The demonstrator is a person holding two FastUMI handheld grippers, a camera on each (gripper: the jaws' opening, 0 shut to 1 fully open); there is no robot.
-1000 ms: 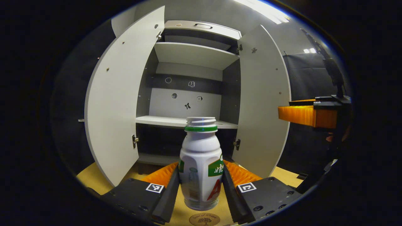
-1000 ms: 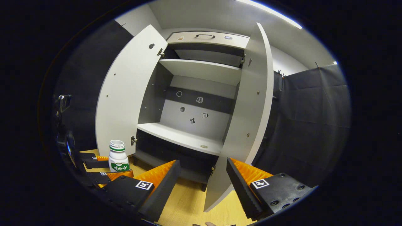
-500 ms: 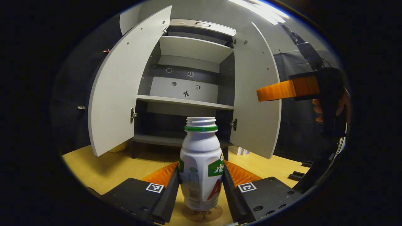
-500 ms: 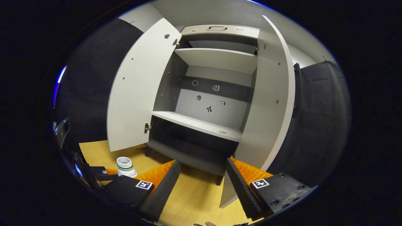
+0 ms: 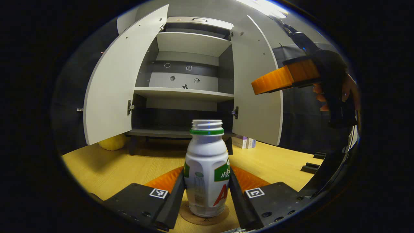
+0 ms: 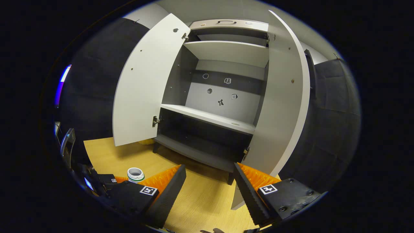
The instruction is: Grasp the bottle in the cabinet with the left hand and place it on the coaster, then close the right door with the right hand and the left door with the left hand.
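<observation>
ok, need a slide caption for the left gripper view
Left gripper shut on the bottle over the coaster, cabinet doors open.

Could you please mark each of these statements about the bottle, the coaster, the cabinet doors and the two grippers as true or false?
1. The left gripper is shut on the bottle. True.
2. The bottle has a cap on. False: its threaded mouth is open above the green ring.
3. The bottle stands upright over the round coaster on the wooden table. True.
4. Both cabinet doors are closed. False: the left door and the right door both stand open.
5. The right gripper holds the right door. False: it is open and holds nothing.
</observation>
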